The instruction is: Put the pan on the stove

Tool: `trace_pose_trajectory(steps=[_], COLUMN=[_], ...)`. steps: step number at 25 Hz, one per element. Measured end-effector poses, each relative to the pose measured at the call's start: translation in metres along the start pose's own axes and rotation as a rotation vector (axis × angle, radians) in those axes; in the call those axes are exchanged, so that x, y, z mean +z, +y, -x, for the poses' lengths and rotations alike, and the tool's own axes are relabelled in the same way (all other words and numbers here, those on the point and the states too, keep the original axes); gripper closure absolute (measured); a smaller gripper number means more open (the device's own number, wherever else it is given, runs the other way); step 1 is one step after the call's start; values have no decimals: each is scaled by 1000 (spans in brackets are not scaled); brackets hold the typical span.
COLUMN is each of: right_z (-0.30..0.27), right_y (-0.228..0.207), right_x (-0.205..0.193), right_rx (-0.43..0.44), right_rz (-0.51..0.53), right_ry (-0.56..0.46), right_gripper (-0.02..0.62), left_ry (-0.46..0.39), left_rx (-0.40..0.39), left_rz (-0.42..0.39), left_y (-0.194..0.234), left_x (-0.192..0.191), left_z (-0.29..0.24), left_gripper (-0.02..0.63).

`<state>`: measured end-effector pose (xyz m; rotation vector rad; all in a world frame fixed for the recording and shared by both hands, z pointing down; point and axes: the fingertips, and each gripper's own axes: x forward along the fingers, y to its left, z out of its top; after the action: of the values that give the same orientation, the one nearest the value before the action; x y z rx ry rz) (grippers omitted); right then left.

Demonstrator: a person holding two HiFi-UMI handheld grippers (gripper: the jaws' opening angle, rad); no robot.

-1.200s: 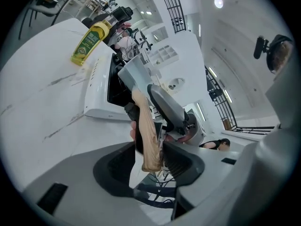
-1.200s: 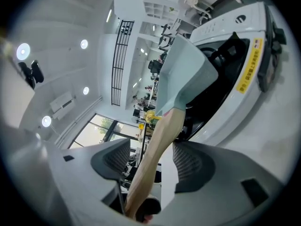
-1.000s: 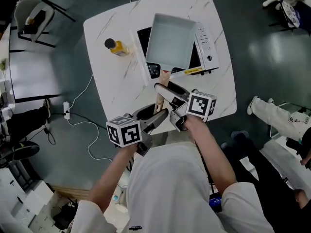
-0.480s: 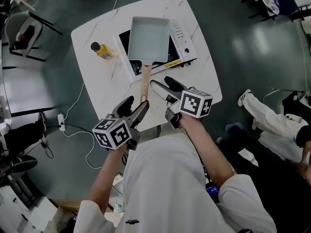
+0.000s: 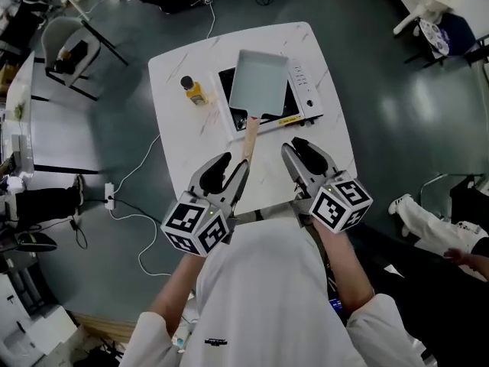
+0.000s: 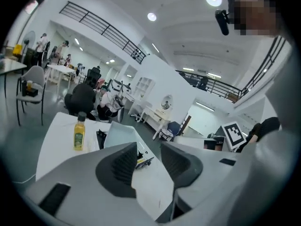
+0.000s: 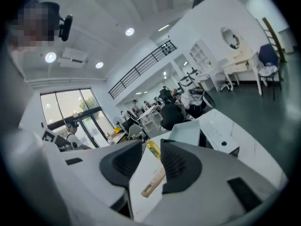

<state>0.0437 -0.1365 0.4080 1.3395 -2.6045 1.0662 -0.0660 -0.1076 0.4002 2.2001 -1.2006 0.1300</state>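
A square pale grey pan (image 5: 260, 81) rests on the black-topped stove (image 5: 307, 96) at the far side of the white marble table (image 5: 172, 75). Its wooden handle (image 5: 250, 135) points back toward me. My left gripper (image 5: 231, 176) and right gripper (image 5: 304, 156) hover near the table's near edge, on either side of the handle's end and apart from it. Both sets of jaws are closing with nothing between them. The left gripper view shows the pan (image 6: 120, 135) past the left gripper (image 6: 146, 161). The right gripper view shows the handle (image 7: 154, 183) through the right gripper (image 7: 150, 166).
A yellow oil bottle (image 5: 192, 90) stands on the table left of the stove. A grey chair (image 5: 72, 48) and a white desk (image 5: 23, 121) sit at the left. A cable (image 5: 141, 167) runs over the floor. A person's shoe (image 5: 416, 209) shows at the right.
Both grippers have drawn back from the pan handle toward my body and spread apart. The pan stays on the stove. The head view has shifted.
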Motion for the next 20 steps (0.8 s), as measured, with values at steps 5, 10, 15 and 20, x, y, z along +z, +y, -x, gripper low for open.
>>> trace_pose_trajectory(steps=[5,10,15,20], right_z=[24,43,48,47], right_y=[30,56,69,77], right_x=[36,68,75,74], right_rx=[44,50,37,35], right_rz=[128,237,334,348], right_ry=[-64,-139,-147,-161], right_gripper=[499,584,591,591], left_ry=[-96,-135,-171,-186], left_rx=[63,79,79,76], left_rz=[-84,-102,-147,-181], left_y=[-18,-28,-36,-39], left_x=[34,55,67,71], left_z=[24,42,49,55], left_gripper=[588,606,606,606])
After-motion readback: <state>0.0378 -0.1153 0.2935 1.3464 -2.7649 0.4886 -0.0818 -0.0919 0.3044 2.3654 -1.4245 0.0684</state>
